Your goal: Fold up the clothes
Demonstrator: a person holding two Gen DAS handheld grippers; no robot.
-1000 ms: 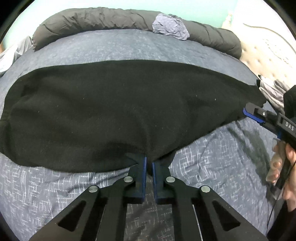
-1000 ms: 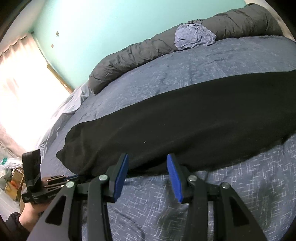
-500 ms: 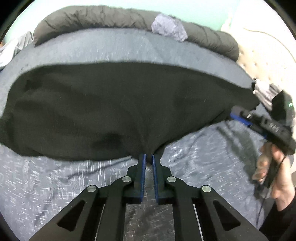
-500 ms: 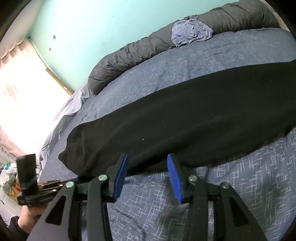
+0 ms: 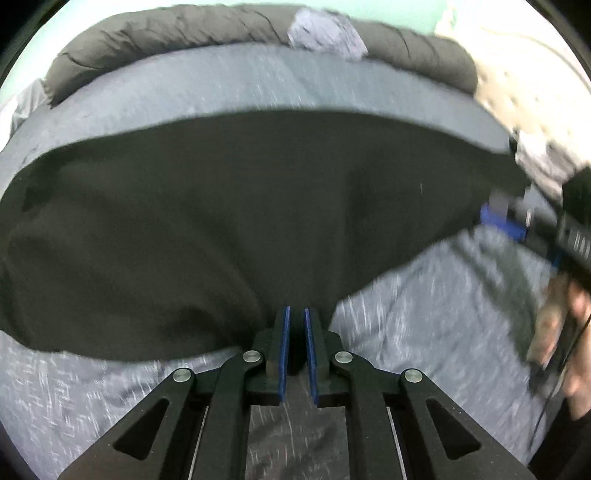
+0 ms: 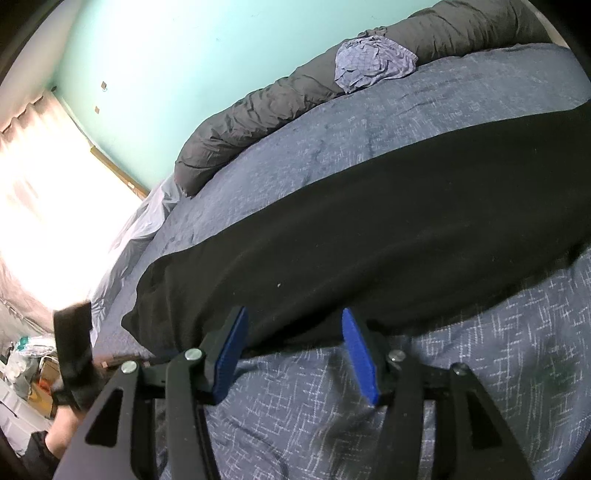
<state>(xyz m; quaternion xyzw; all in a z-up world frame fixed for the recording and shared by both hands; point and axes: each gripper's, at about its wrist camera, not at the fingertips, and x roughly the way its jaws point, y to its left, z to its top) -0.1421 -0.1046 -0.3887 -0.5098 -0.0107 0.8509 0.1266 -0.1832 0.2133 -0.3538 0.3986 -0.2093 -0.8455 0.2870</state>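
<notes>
A long black garment (image 5: pixel 221 221) lies spread across the blue-grey bedspread (image 5: pixel 424 314). My left gripper (image 5: pixel 297 314) is shut on the garment's near edge, and the cloth bunches into a peak at the pads. In the right wrist view the same garment (image 6: pixel 406 221) runs across the bed. My right gripper (image 6: pixel 294 317) is at its near hem with the jaws opening. The hem lies in the gap, and the blue pads (image 6: pixel 229 347) do not press on it. A hand holds the right gripper (image 5: pixel 506 218) at the garment's right end.
A rolled dark grey duvet (image 5: pixel 184 33) lines the far side of the bed, with a crumpled blue checked cloth (image 6: pixel 373 62) on it. A beige tufted headboard (image 5: pixel 535 92) and grey clothes (image 5: pixel 539 158) are at the right. A bright curtained window (image 6: pixel 37 184) is on the left.
The left gripper has shifted with the pinched edge, which pulls the cloth into a sharper peak; its view is now blurred. The right jaws have spread wider at the hem.
</notes>
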